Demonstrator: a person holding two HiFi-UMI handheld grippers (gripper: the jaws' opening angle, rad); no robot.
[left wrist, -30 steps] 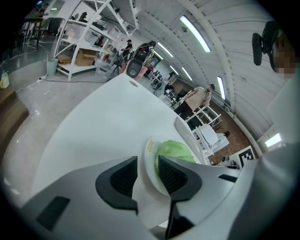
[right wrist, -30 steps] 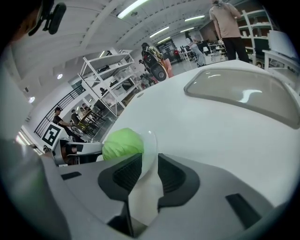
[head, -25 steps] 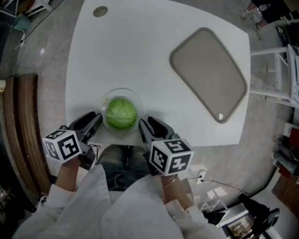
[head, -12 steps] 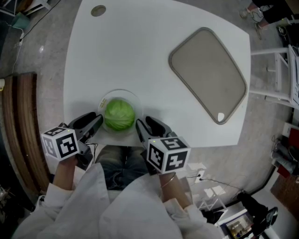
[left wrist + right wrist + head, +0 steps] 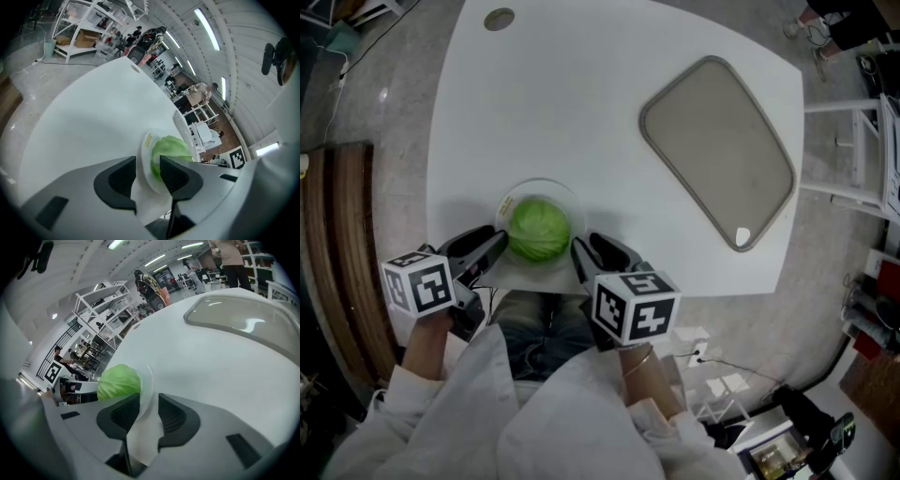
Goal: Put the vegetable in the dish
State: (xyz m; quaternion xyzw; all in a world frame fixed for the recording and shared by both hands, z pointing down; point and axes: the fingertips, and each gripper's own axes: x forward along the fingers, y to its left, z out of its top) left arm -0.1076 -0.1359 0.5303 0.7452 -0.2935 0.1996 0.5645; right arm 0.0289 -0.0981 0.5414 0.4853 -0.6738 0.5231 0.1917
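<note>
Head view: with jaws wide, your left gripper (image 5: 492, 242) and right gripper (image 5: 581, 251) flank the dish (image 5: 546, 184); a bump could shove it off the worktop (image 5: 581, 112).

a jaw of my left gripper (image 5: 146, 163) covers the lower part of the cabbage (image 5: 171, 146). the yellow label (image 5: 148, 140) on the dish (image 5: 145, 171) is too small to read. the right gripper view's edge cuts off the tray (image 5: 243, 317).

The scene is lit brightly and evenly by ceiling strip lights (image 5: 206, 29). Shadows are kept soft. Both gripper views are bent and darkened at the edges.
</note>
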